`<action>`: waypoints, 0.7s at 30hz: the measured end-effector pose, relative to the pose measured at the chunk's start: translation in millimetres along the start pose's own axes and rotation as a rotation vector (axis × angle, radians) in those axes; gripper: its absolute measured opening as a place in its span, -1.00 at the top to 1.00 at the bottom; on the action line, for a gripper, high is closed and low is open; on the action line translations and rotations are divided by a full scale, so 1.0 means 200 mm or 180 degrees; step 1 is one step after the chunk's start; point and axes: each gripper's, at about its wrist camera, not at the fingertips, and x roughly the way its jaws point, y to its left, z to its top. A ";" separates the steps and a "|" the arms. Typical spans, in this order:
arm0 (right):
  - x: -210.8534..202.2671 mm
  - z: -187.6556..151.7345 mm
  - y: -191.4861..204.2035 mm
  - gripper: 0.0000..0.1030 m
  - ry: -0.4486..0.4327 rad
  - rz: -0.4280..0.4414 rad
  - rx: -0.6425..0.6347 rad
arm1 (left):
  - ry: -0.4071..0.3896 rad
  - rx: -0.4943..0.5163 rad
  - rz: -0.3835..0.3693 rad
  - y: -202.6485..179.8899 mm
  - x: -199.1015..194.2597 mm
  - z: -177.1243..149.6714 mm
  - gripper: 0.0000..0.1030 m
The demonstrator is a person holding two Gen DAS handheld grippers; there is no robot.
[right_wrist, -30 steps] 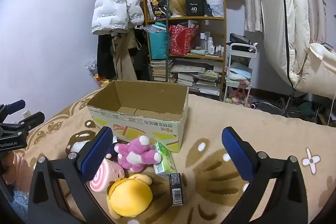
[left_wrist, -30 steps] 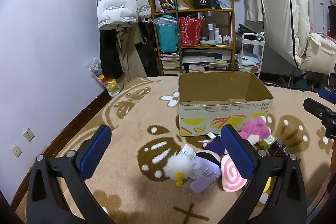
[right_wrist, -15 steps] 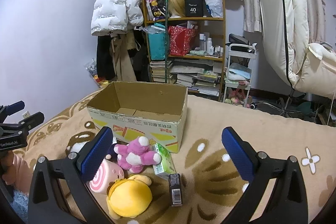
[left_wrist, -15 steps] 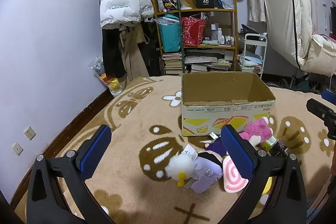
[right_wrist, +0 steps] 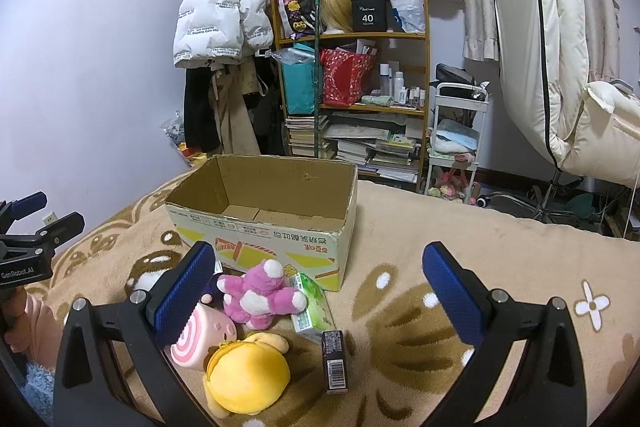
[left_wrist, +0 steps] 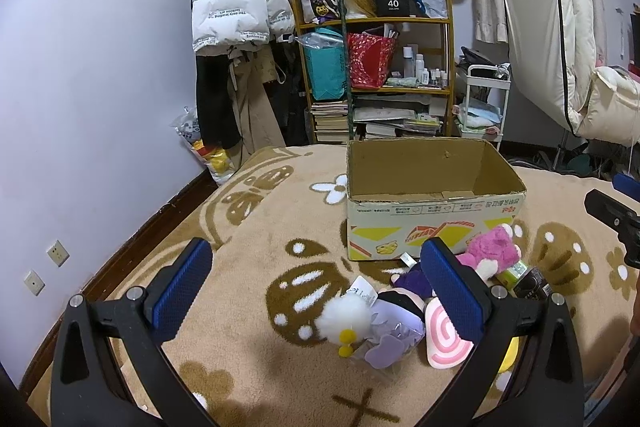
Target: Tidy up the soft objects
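Toys ahead of both wide, empty claws, left gripper and right gripper: one pink bear, one yellow plush, one cardboard box; "GenRobot.AI" shows on the left gripper.

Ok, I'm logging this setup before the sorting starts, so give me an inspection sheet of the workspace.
Surface: beige blanket with brown and white patterns.
Job's things: open cardboard box, nothing visible inside; in front of it pink plush, yellow plush, pink swirl plush, white pompom toy, purple toy.
Clutter: green packet, small dark box.
Grippers: left gripper and right gripper both open, holding nothing.
Cables: nothing seen on the blanket.
Surroundings: bookshelf, hanging white jacket, white cart.
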 end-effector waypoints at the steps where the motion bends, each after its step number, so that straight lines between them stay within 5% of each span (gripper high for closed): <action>1: 0.00 0.00 0.00 -1.00 0.0001 0.0006 0.0002 | 0.0002 -0.0005 -0.0002 0.00 0.00 0.00 -1.00; 21: 0.00 0.00 0.00 -1.00 0.0010 0.0004 -0.0009 | 0.0020 0.0014 0.0012 0.00 0.00 0.00 -1.00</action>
